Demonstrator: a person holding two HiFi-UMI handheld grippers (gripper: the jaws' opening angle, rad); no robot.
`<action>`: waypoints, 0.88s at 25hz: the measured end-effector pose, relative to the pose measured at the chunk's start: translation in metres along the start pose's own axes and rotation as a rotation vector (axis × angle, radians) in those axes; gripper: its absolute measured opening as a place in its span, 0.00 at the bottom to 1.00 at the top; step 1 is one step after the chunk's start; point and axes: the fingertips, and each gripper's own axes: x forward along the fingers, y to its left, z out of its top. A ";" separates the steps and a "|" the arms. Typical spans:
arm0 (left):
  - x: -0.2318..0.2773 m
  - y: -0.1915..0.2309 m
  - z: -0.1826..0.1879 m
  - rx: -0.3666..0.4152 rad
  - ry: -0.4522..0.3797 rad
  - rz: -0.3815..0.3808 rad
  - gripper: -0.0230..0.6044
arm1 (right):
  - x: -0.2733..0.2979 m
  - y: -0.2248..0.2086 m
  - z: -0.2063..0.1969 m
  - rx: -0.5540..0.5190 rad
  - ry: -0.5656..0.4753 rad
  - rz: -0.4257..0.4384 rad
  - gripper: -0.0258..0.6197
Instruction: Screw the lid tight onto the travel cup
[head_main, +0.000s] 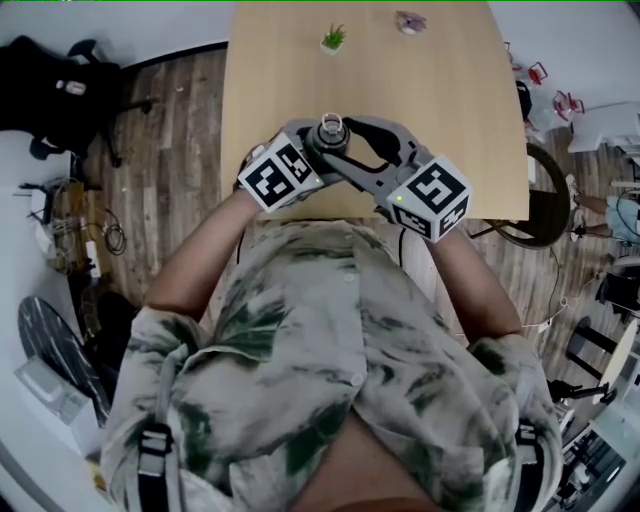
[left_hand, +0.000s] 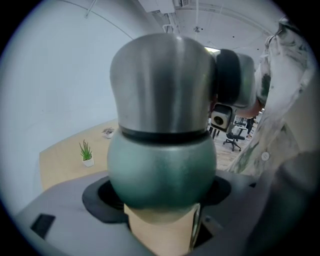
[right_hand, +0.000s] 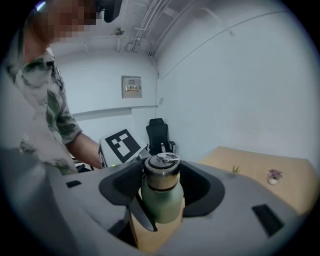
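Currently left gripper (left_hand: 161, 202) pinches the green travel cup (left_hand: 162, 167) at its rounded body, pads tight on both sides. Right gripper (right_hand: 161, 200) has its jaws spread wide around the same cup, level with the steel lid (right_hand: 161, 176), with a gap on either side.

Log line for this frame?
step: lid tightening | left hand-held gripper: shut on green metal travel cup | right hand-held gripper: open around steel lid | cup: upright, near wooden table edge
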 end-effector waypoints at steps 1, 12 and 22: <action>-0.003 -0.001 0.001 0.009 -0.006 -0.013 0.65 | -0.001 0.001 0.002 -0.007 -0.005 0.031 0.43; -0.017 -0.025 0.006 0.125 -0.034 -0.208 0.65 | -0.010 0.013 0.010 -0.134 0.036 0.372 0.48; -0.015 -0.032 0.004 0.153 -0.019 -0.232 0.65 | -0.011 0.023 0.009 -0.142 0.043 0.447 0.43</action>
